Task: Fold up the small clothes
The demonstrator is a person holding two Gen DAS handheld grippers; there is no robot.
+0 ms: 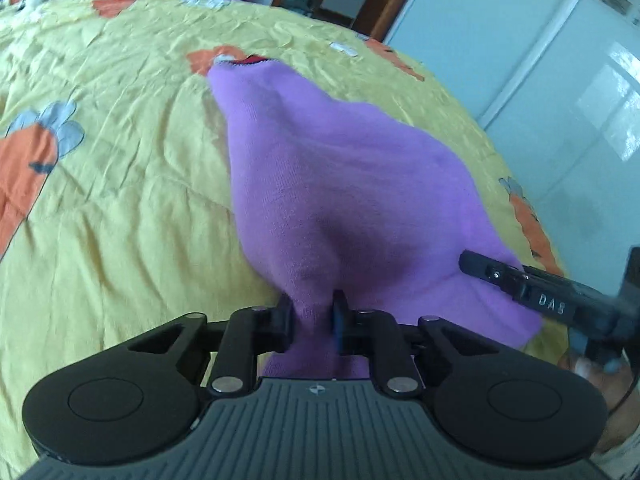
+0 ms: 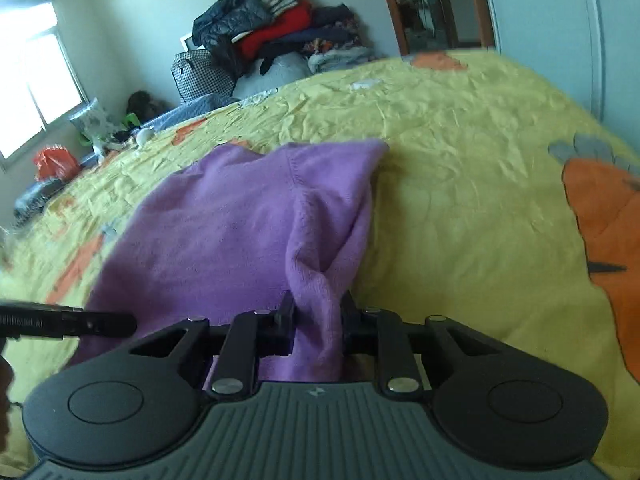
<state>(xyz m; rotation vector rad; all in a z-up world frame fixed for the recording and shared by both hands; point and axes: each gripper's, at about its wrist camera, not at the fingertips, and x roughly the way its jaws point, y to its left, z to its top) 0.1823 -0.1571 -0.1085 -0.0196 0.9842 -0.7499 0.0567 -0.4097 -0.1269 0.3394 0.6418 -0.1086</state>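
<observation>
A small purple knit garment lies stretched over the yellow bedspread; it also shows in the right wrist view. My left gripper is shut on its near edge, cloth bunched between the jaws. My right gripper is shut on another bunched part of the near edge. The right gripper's finger shows at the garment's right side in the left wrist view. The left gripper's finger shows at the left in the right wrist view. A red bit peeks out at the garment's far end.
The bedspread has orange carrot prints. A pile of clothes and bags stands beyond the bed's far side. A doorway and white wardrobe doors are on the right. A window is at left.
</observation>
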